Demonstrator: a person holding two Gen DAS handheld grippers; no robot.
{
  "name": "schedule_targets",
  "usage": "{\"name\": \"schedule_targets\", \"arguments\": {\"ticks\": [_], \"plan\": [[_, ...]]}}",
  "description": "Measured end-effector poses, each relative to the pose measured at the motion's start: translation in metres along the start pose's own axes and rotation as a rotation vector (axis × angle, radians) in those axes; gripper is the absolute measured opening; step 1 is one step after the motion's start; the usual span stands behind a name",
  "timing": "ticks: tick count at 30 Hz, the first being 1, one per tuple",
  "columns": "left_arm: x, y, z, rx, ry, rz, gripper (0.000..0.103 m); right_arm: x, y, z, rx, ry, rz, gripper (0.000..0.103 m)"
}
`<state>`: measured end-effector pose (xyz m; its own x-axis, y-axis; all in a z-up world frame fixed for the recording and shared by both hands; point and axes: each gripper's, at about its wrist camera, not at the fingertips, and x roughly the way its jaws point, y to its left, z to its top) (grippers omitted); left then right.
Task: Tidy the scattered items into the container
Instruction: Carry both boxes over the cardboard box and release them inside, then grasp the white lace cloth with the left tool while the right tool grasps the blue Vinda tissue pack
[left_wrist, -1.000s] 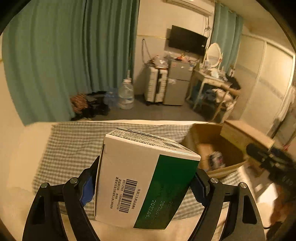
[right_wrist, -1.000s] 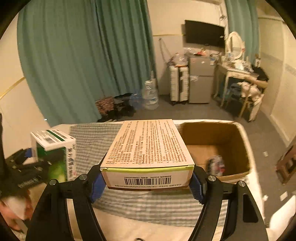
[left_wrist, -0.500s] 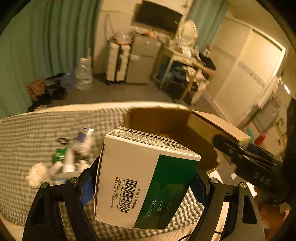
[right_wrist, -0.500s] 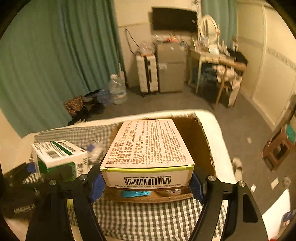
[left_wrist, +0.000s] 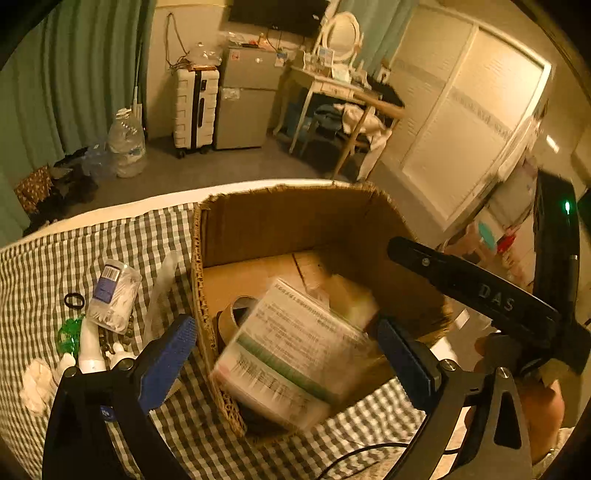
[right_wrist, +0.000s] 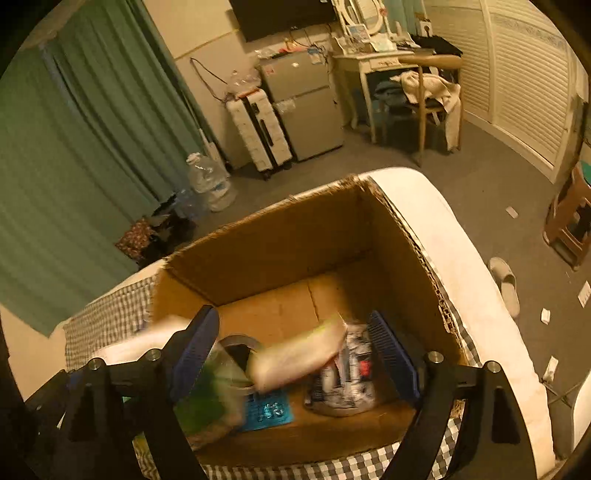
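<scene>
The cardboard box (left_wrist: 280, 218) (right_wrist: 295, 236) sits on the checked cloth. My left gripper (left_wrist: 284, 350) is open over the box's left wall; the green-and-white carton (left_wrist: 291, 354) is blurred, dropping into the box below it. My right gripper (right_wrist: 291, 347) is open over the box; the tan carton (right_wrist: 295, 354) is blurred, falling inside. The green-and-white carton shows blurred at the lower left of the right wrist view (right_wrist: 207, 398). A tape roll (left_wrist: 236, 314), a foil packet (right_wrist: 343, 376) and a blue item (right_wrist: 269, 408) lie inside the box.
On the checked cloth (left_wrist: 110, 251) left of the box lie a cotton-swab pack (left_wrist: 114, 295), a black hair tie (left_wrist: 74, 300), a clear wrapper (left_wrist: 162, 291), white bottles (left_wrist: 88, 347), a green item (left_wrist: 68, 334) and tissue (left_wrist: 35, 380). The right gripper's body (left_wrist: 480, 295) reaches over the box's right side.
Both grippers moved over the box, tilted down and opened. The green-and-white carton and the tan carton left the jaws and are falling into the box.
</scene>
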<state>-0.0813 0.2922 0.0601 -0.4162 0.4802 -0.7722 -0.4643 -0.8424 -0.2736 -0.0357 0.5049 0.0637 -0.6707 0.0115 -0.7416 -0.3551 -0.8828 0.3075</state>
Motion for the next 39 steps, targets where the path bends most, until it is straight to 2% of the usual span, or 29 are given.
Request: {"name": "schedule_targets", "arguments": {"ticks": [2, 8, 13, 16, 19, 21, 24, 26, 28, 31, 34, 35, 39], "plan": [[-0.015, 0.007, -0.001, -0.016, 0.004, -0.012, 0.101, -0.015, 0.007, -0.002, 0.000, -0.027, 0.020, 0.084], [-0.106, 0.027, -0.009, 0.011, -0.102, 0.090, 0.103, -0.067, 0.037, -0.014, -0.056, -0.043, 0.025, 0.084], [-0.185, 0.060, -0.033, 0.024, -0.203, 0.242, 0.103, -0.113, 0.076, -0.031, -0.110, -0.067, 0.062, 0.084], [-0.216, 0.089, -0.056, 0.009, -0.243, 0.327, 0.103, -0.134, 0.098, -0.047, -0.124, -0.071, 0.109, 0.084], [-0.232, 0.117, -0.075, 0.006, -0.245, 0.383, 0.103, -0.148, 0.132, -0.069, -0.171, -0.085, 0.152, 0.084], [-0.238, 0.141, -0.091, -0.022, -0.235, 0.419, 0.103, -0.147, 0.149, -0.081, -0.201, -0.087, 0.143, 0.085], [-0.237, 0.178, -0.107, -0.074, -0.247, 0.410, 0.103, -0.134, 0.174, -0.099, -0.236, -0.072, 0.153, 0.085], [-0.231, 0.202, -0.118, -0.108, -0.248, 0.433, 0.103, -0.120, 0.186, -0.109, -0.229, -0.062, 0.183, 0.085], [-0.219, 0.226, -0.126, -0.134, -0.257, 0.498, 0.103, -0.099, 0.199, -0.116, -0.227, -0.034, 0.211, 0.085], [-0.205, 0.255, -0.141, -0.166, -0.346, 0.593, 0.103, -0.062, 0.216, -0.127, -0.219, 0.006, 0.243, 0.085], [-0.172, 0.285, -0.147, -0.204, -0.330, 0.560, 0.103, -0.012, 0.230, -0.142, -0.224, 0.124, 0.331, 0.085], [-0.155, 0.295, -0.148, -0.203, -0.303, 0.565, 0.103, 0.003, 0.235, -0.149, -0.247, 0.152, 0.327, 0.085], [-0.100, 0.316, -0.157, -0.154, -0.250, 0.603, 0.103, 0.054, 0.250, -0.176, -0.391, 0.201, 0.188, 0.085]]}}
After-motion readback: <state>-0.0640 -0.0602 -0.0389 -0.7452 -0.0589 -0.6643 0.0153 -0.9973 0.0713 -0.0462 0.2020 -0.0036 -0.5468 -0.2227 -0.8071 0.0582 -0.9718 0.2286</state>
